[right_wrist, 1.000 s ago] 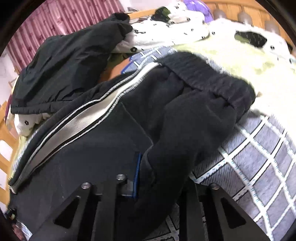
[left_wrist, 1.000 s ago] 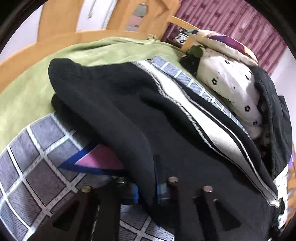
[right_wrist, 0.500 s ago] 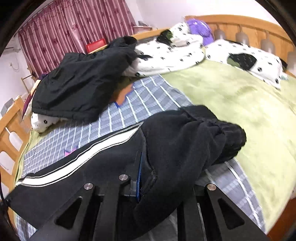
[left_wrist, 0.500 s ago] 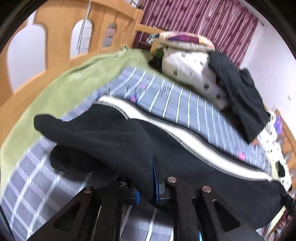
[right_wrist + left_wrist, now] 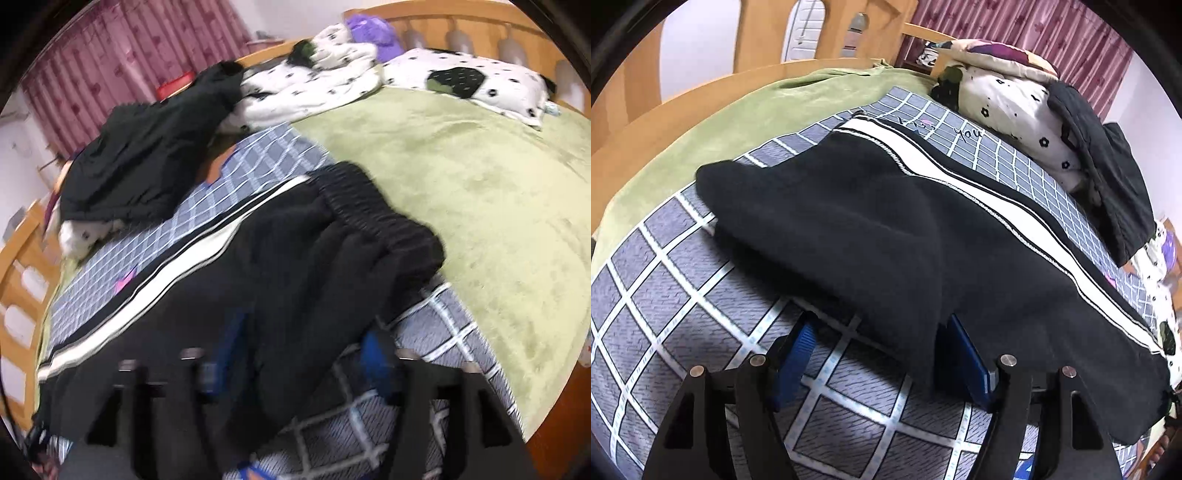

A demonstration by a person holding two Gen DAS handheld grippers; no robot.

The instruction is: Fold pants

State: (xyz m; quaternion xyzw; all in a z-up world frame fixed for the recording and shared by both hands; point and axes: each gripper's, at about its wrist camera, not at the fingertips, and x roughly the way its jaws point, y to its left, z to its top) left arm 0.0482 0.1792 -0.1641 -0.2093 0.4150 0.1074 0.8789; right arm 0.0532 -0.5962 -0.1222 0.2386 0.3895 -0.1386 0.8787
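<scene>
Black pants (image 5: 886, 229) with a white side stripe (image 5: 990, 192) lie folded lengthwise on the grey checked blanket (image 5: 665, 295). My left gripper (image 5: 879, 354) is open, its blue pads (image 5: 798, 347) standing either side of the near fabric edge without pinching it. In the right wrist view the same pants (image 5: 258, 280) show their ribbed waistband (image 5: 369, 210) at the right. My right gripper (image 5: 303, 362) is open too, blurred, with the cloth edge lying between its pads.
A green blanket (image 5: 480, 184) covers the rest of the bed. A black jacket (image 5: 147, 158) and spotted white bedding (image 5: 325, 77) are piled at the far side. Wooden bed rails (image 5: 701, 92) border the mattress. Maroon curtains (image 5: 122, 70) hang behind.
Both grippers were shut on the pants' edge and holding it up. They have lowered it onto the blanket and opened, letting the cloth go.
</scene>
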